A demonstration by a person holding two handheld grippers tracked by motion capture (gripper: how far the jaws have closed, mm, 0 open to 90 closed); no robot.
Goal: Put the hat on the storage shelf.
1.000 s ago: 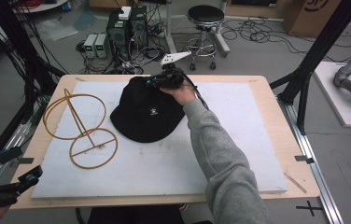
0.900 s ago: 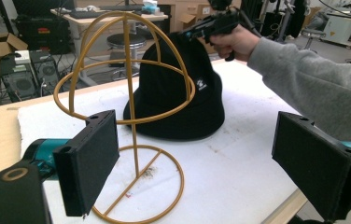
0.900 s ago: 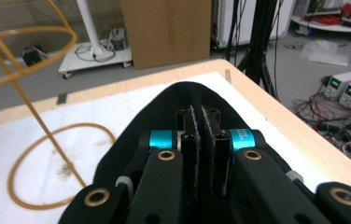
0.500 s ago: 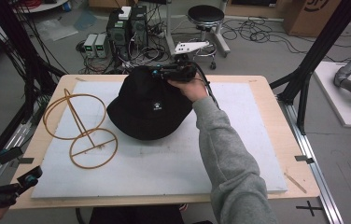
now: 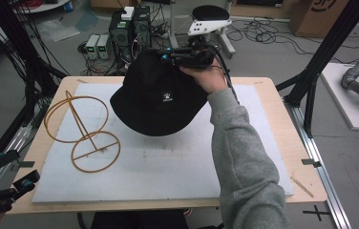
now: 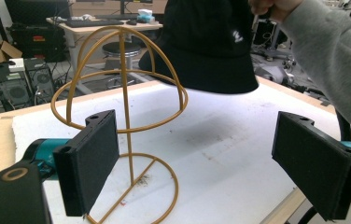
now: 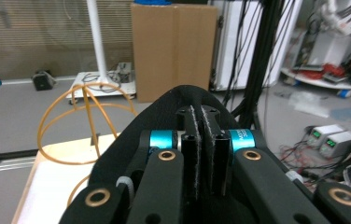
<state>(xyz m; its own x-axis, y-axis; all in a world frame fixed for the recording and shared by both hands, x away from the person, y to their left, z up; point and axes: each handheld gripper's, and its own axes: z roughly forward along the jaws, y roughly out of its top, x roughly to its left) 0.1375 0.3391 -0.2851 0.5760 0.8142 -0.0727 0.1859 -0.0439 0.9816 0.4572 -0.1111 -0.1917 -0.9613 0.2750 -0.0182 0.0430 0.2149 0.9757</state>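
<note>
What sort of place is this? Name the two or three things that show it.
Likely a lab or workshop for recording handling work: black frame posts around the table, computer towers and loose cables on the floor, stacked cardboard boxes.

Matt black cloth hat [image 5: 161, 98]; glossy yellow wire stand [image 5: 79, 131]; rough white sheet on wooden table [image 5: 273, 90]

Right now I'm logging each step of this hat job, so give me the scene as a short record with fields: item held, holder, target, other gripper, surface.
item held: black bucket hat, lifted off the mat
holder: right gripper, jaws shut on the hat's edge
target: gold wire hat stand, upright, bare
other gripper: left gripper, jaws open, nothing between them, facing the stand
surface: white mat on wooden table
</note>
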